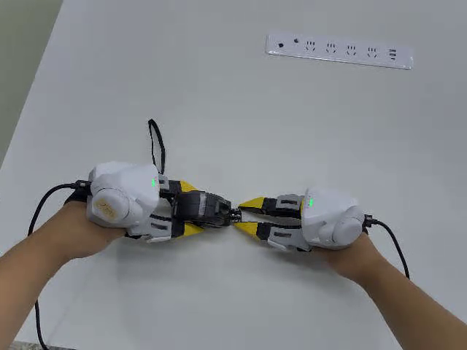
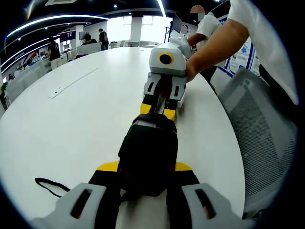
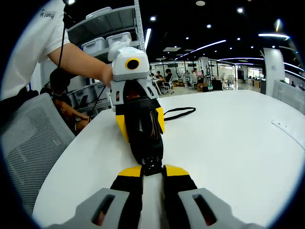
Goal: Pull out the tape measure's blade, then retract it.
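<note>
Here, at the near middle of the white table (image 1: pixel 219 95), the left gripper (image 1: pixel 191 208) is clenched on the case of the black tape measure (image 1: pixel 206 208), one yellow jaw on each side. The right gripper (image 1: pixel 246 215) faces it from the right, its jaws pinched together on the hook (image 3: pixel 152 165) at the blade's end, right against the case, with almost no blade drawn out. The measure's black strap (image 1: pixel 155 143) loops toward the far side beside the left gripper. A white power strip (image 1: pixel 339 51) lies far right.
</note>
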`<state>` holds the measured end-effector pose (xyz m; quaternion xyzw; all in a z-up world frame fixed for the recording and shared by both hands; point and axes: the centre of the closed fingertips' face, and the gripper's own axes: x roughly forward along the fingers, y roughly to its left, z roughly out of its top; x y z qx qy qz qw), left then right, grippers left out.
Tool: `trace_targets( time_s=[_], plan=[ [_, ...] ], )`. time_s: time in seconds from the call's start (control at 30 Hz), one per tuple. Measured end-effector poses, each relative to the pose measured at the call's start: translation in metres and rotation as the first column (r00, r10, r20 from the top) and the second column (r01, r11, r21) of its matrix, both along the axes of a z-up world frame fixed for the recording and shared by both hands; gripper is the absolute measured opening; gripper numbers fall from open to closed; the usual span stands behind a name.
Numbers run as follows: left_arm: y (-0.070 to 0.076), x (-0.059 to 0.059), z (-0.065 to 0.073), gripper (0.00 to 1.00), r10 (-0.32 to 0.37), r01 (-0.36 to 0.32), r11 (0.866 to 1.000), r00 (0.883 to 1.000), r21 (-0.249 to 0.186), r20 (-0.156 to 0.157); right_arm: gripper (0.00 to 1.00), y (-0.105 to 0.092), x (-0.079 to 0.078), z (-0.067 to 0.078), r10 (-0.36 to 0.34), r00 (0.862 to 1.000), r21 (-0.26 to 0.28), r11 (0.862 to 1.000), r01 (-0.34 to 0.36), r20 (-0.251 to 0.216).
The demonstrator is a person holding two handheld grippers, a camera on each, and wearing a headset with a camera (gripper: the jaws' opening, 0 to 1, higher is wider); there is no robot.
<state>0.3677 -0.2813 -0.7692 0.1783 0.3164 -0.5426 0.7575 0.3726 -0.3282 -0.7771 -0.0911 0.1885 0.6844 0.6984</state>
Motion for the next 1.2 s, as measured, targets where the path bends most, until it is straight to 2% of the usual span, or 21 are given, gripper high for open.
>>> trace_targets(
  time_s=[0.3, 0.5, 0.7, 1.2],
  plan=[
    [-0.0002, -0.0003, 0.0015, 0.33, -0.005, 0.005, 1.0, 1.0, -0.004, 0.001, 0.14, 0.0008, -0.0001, -0.001, -0.003, 1.0, 0.011, 1.0, 0.003, 0.017],
    [-0.0005, -0.0011, 0.0015, 0.32, -0.017, 0.017, 1.0, 1.0, -0.004, 0.003, 0.14, 0.0004, -0.0017, -0.0012, -0.022, 1.0, 0.019, 1.0, 0.022, 0.007],
    [-0.0006, -0.0015, 0.0017, 0.32, -0.028, 0.028, 1.0, 1.0, -0.011, 0.001, 0.13, 0.001, -0.0031, -0.001, -0.039, 0.999, 0.021, 0.999, 0.038, 0.018],
    [0.0006, -0.0008, 0.0007, 0.32, -0.032, 0.032, 0.999, 0.999, -0.009, -0.006, 0.12, 0.0, -0.0032, -0.0029, -0.038, 0.999, 0.024, 0.999, 0.038, 0.023]
  ],
)
